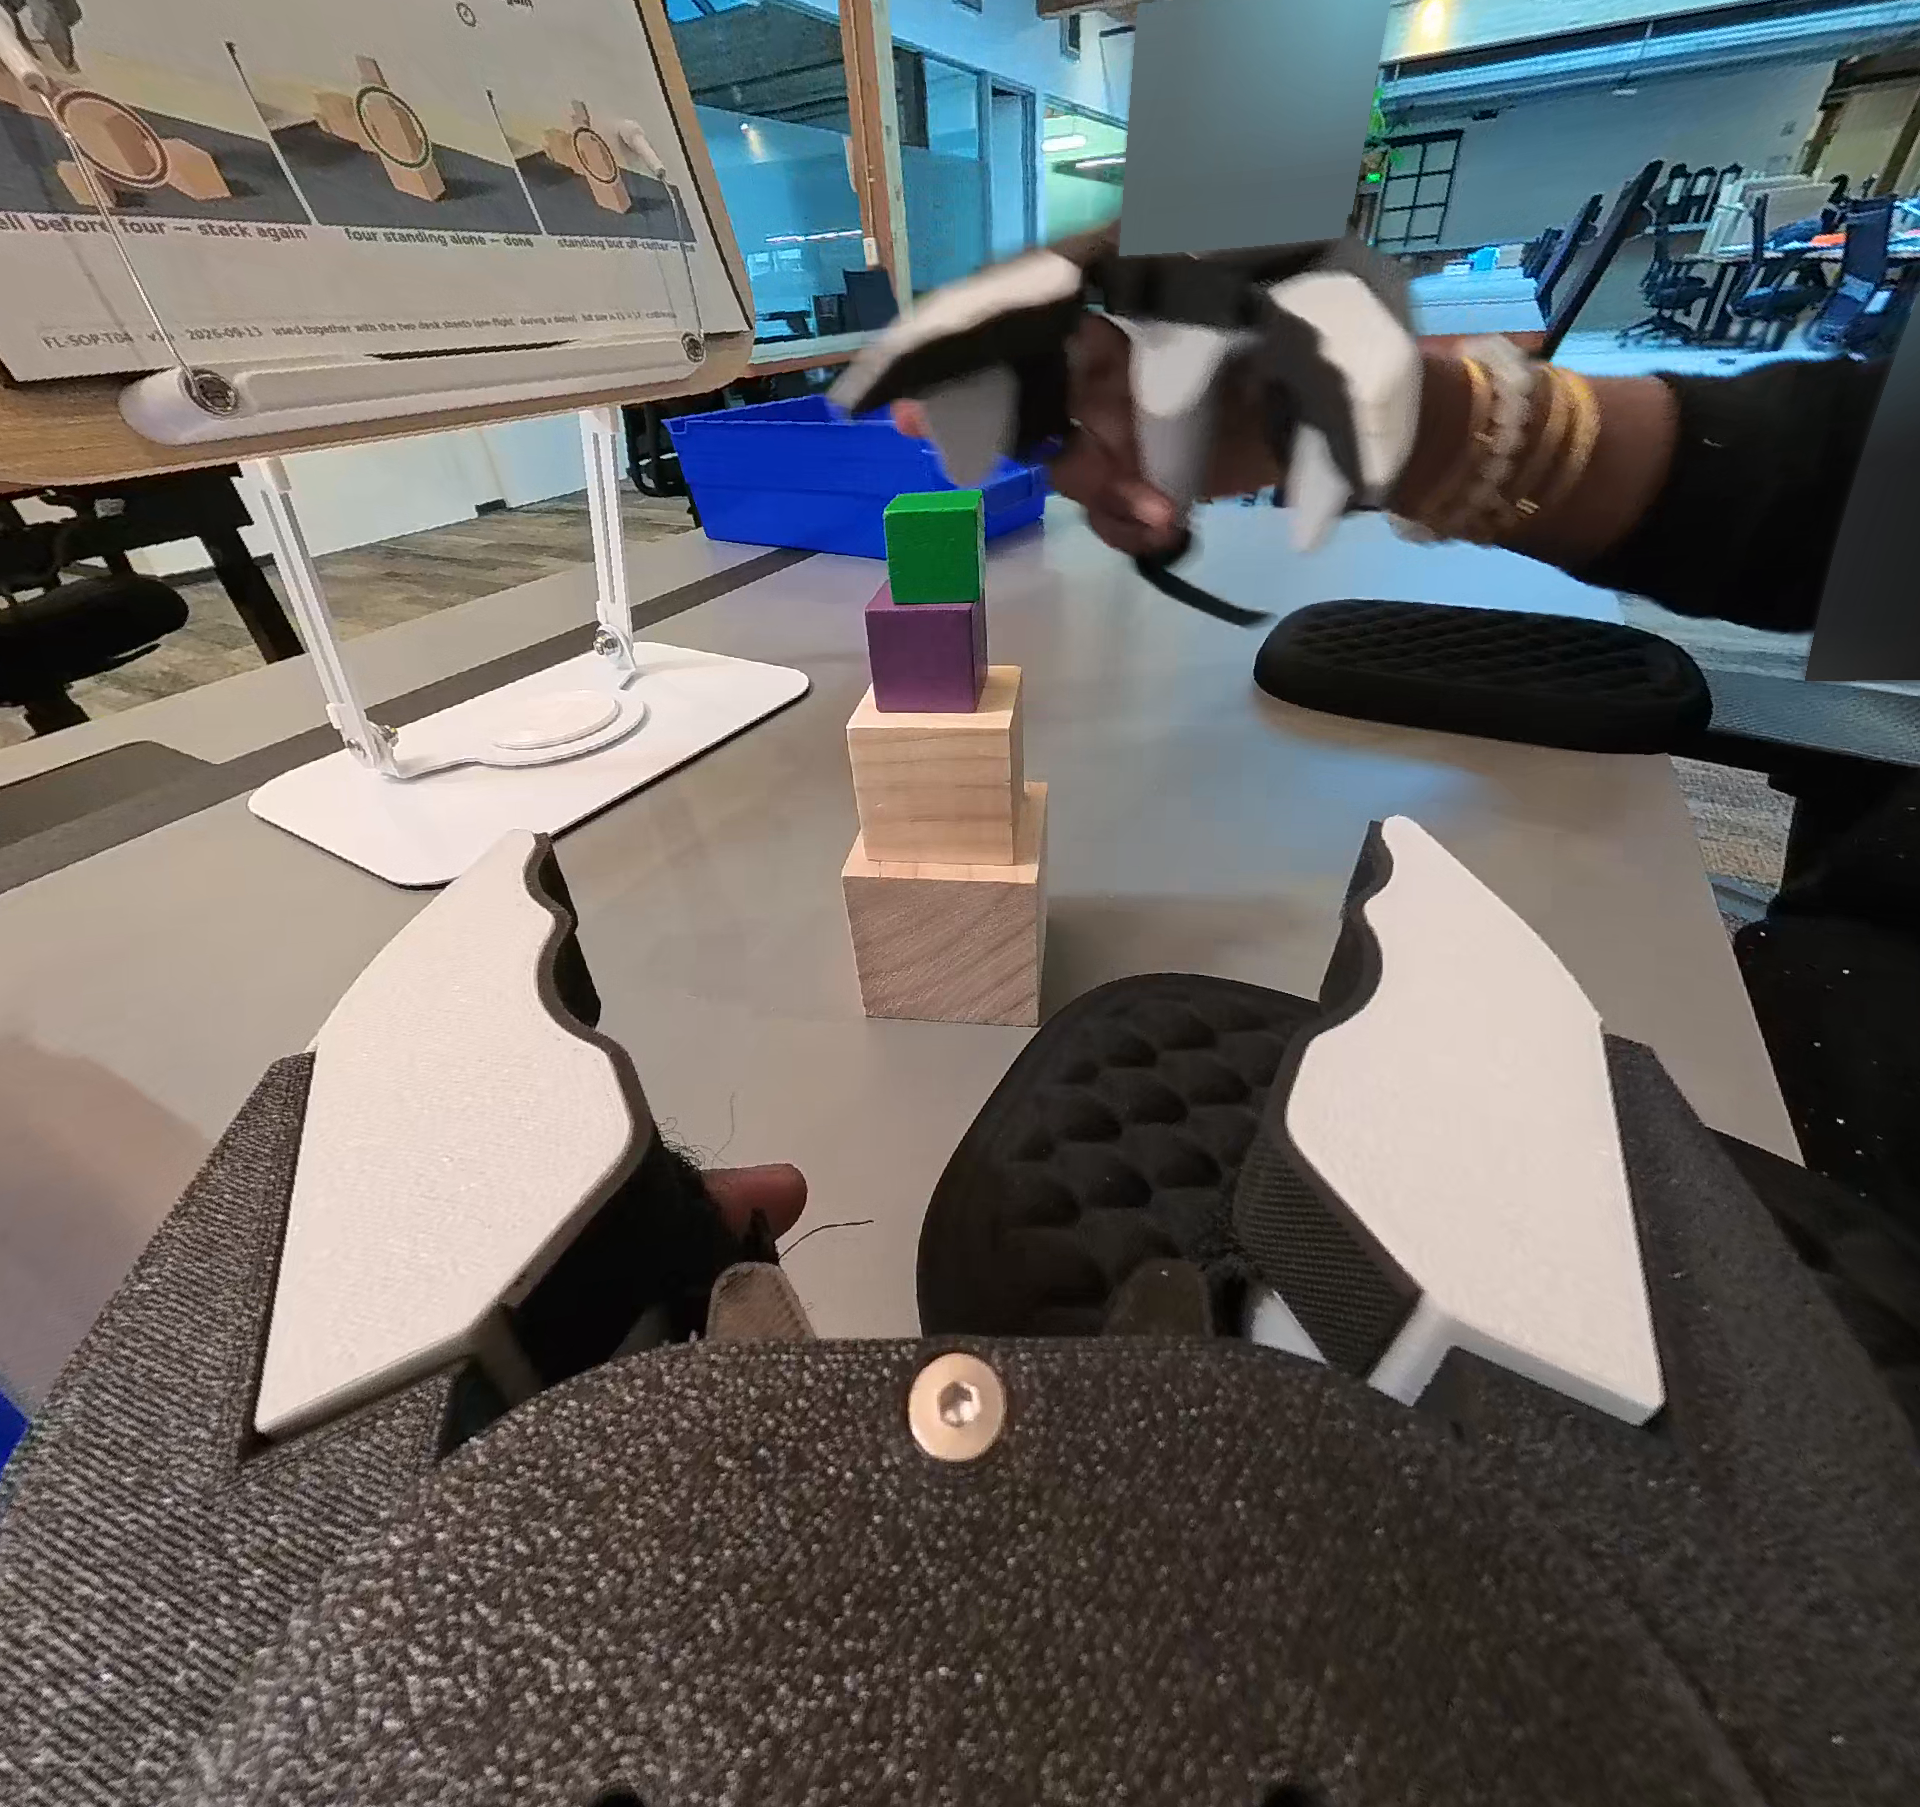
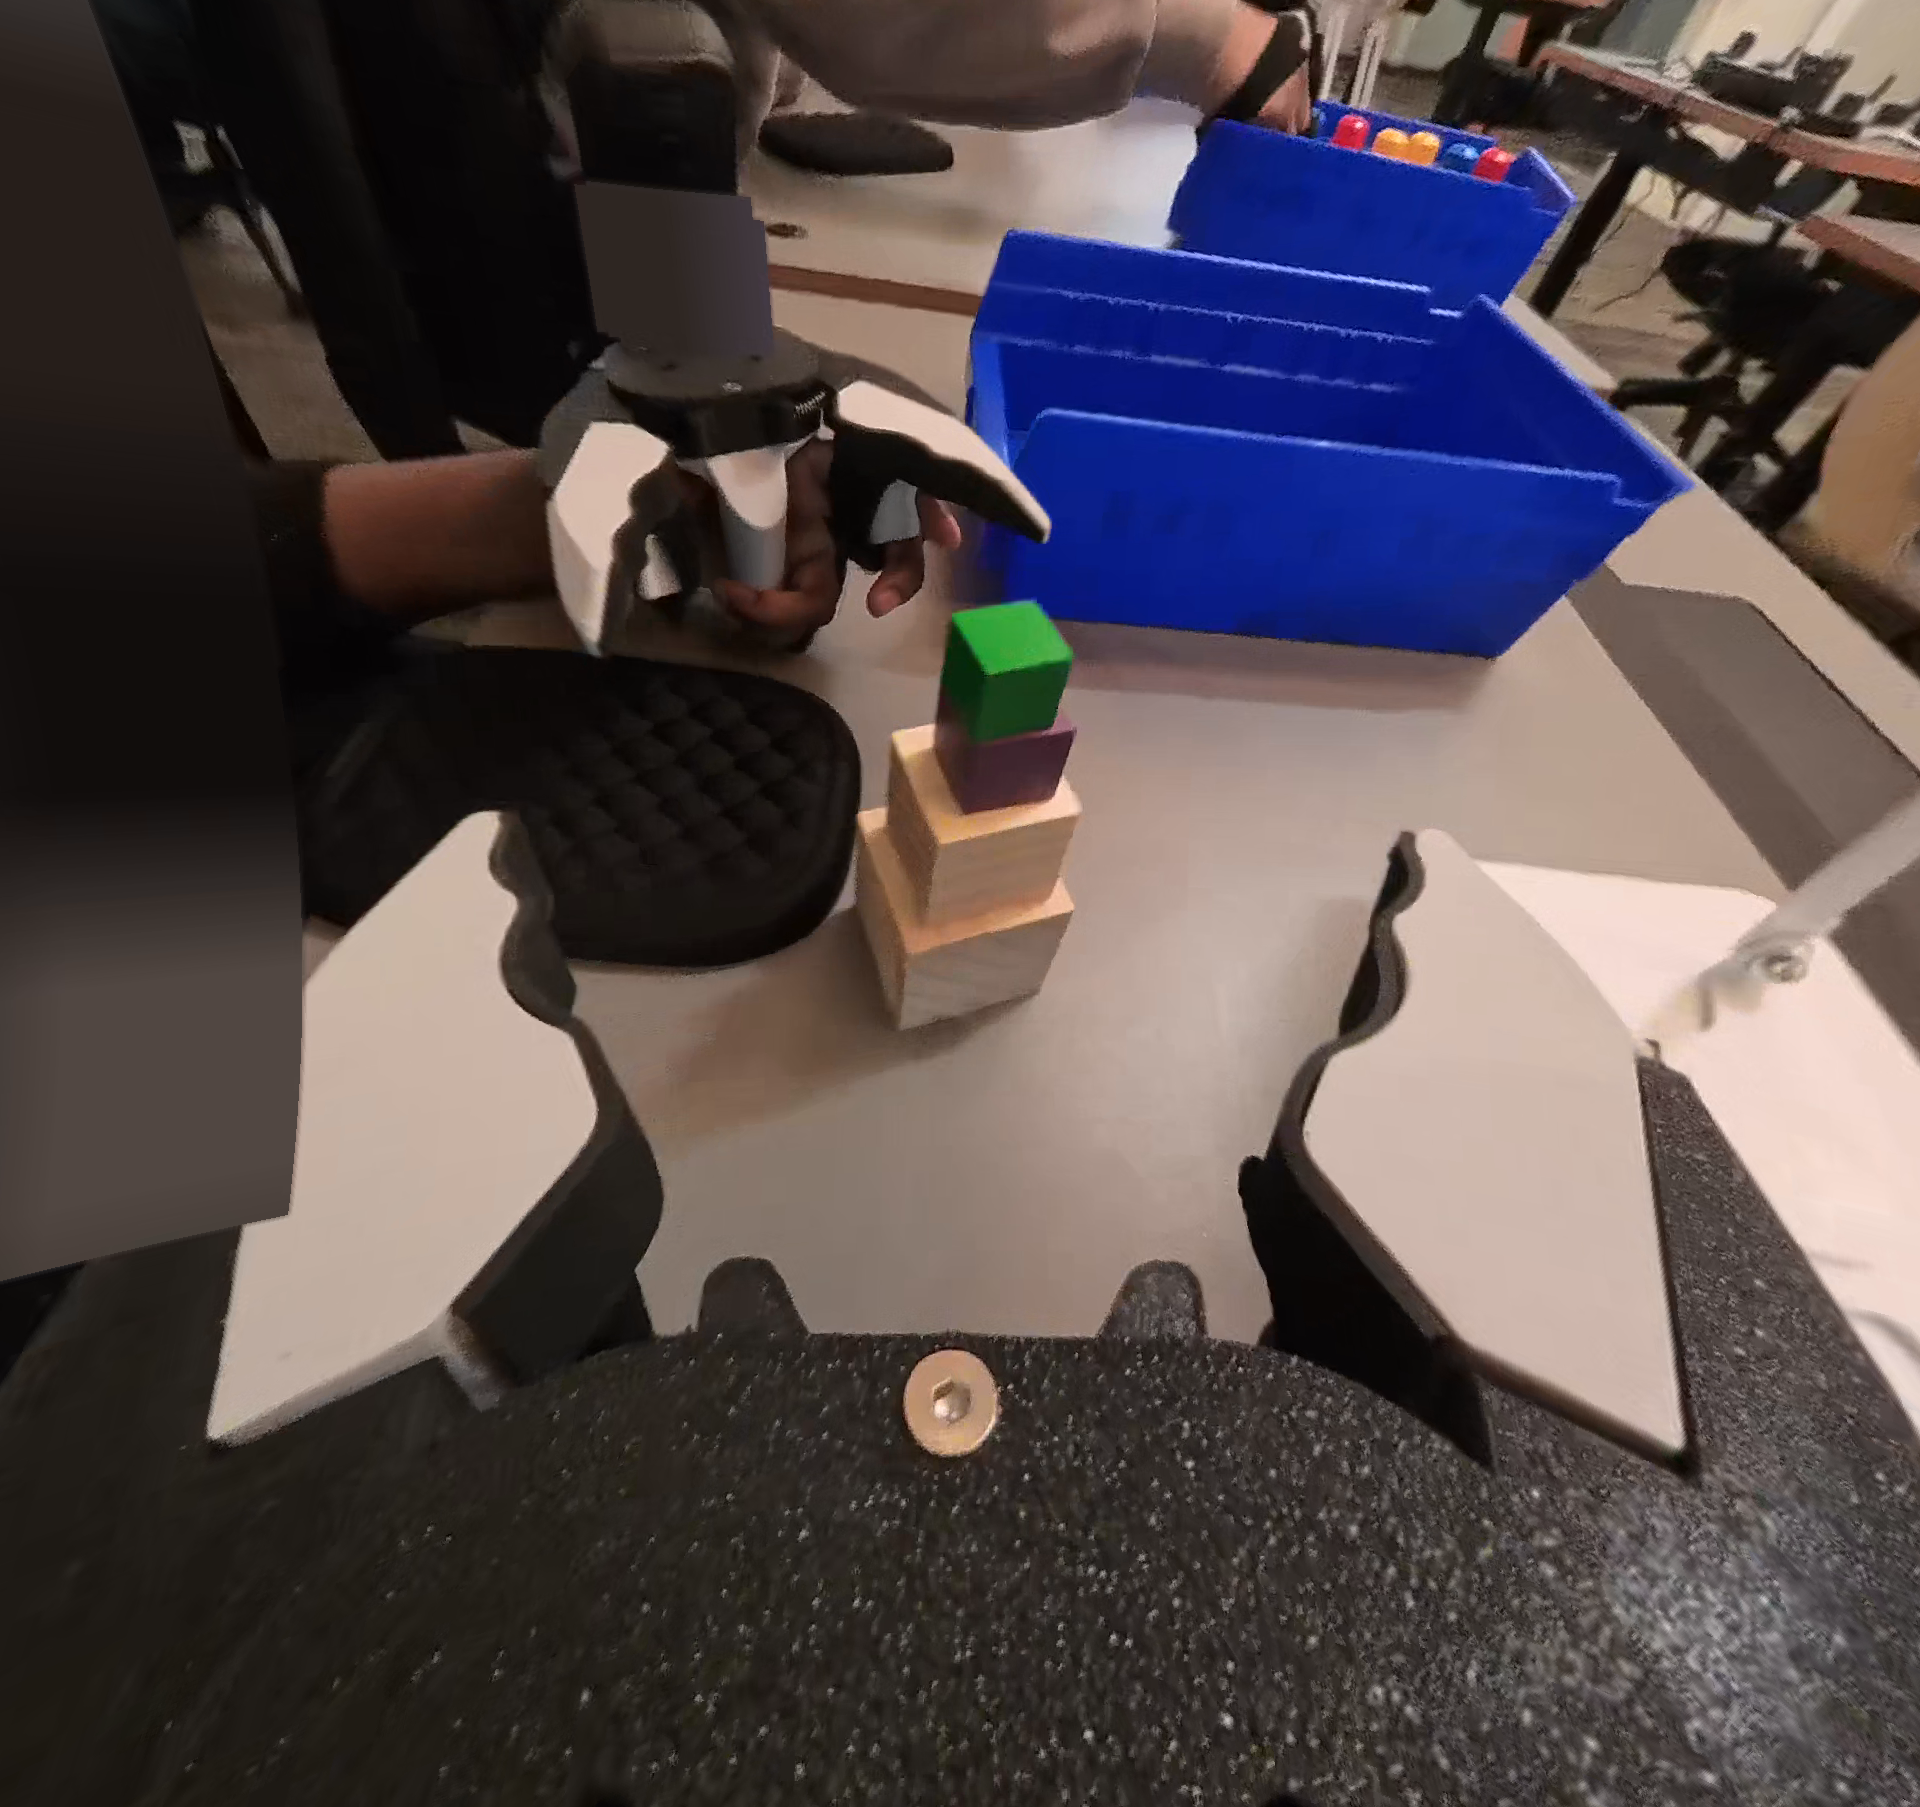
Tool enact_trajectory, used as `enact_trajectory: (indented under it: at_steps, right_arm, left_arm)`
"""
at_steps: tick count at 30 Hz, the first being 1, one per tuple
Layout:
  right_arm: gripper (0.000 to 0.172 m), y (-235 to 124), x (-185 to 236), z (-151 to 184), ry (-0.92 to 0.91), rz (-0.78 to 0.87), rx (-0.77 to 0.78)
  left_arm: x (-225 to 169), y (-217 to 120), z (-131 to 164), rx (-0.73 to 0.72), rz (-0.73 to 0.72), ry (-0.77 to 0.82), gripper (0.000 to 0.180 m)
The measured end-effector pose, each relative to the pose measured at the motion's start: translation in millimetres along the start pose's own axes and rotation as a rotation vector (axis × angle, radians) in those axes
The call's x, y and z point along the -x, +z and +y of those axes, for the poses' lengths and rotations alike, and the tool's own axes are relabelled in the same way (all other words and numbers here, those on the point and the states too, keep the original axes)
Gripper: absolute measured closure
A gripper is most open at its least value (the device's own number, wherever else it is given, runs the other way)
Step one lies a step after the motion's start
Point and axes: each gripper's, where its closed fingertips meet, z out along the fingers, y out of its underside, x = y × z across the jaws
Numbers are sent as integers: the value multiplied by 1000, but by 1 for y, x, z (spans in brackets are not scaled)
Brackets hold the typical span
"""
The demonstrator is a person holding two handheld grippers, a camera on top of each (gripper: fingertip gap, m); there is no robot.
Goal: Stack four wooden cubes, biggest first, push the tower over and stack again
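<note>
Grey tabletop in an open office carries everything, and over it both my left gripper and my right gripper stand wide open, gripping nothing. Just ahead of each rises a four-cube stack: green painted cube on purple cube on two bare wooden cubes. Beyond sit black mesh pads, a blue plastic bin and a white stand.

A green cube tops a purple cube, above two pale natural-wood blocks, the upper lighter, the lower showing greyer grain. The desk is plain grey. Both pads are black with a quilted honeycomb pattern. The bins are bright blue. The stand's base is white. Each gripper's fingers are white, edged black, on speckled black bodies.
</note>
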Motion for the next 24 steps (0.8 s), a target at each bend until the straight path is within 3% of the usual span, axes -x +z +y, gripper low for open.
enact_trajectory:
  at_steps: [9, 12, 15, 16, 18, 19, 24]
  right_arm:
    - [28, -60, 14, 21, 78, 225, -154]
    - [28, -66, 26, 37, 129, 210, -213]
    - [28, -67, 37, 40, 85, 191, -238]
    - [28, -68, 39, 37, 76, 183, -251]
    - [28, -64, 41, 43, 100, 160, -238]
    - [28, -64, 41, 42, 103, 157, -238]
    - [28, -65, 40, 43, 120, 153, -249]
  left_arm:
    - [1, -1, -1, -8, -5, -10, 46]
    - [2, -6, -6, -41, 6, -42, 52]
    - [8, -10, -8, 2, -35, -42, 81]
    - [12, -11, -8, 35, -72, -20, 100]
    - [23, -11, -10, 97, -160, 29, 164]
    - [27, -8, -10, 134, -189, 49, 180]
    - [34, 17, 8, 364, -134, 106, 180]
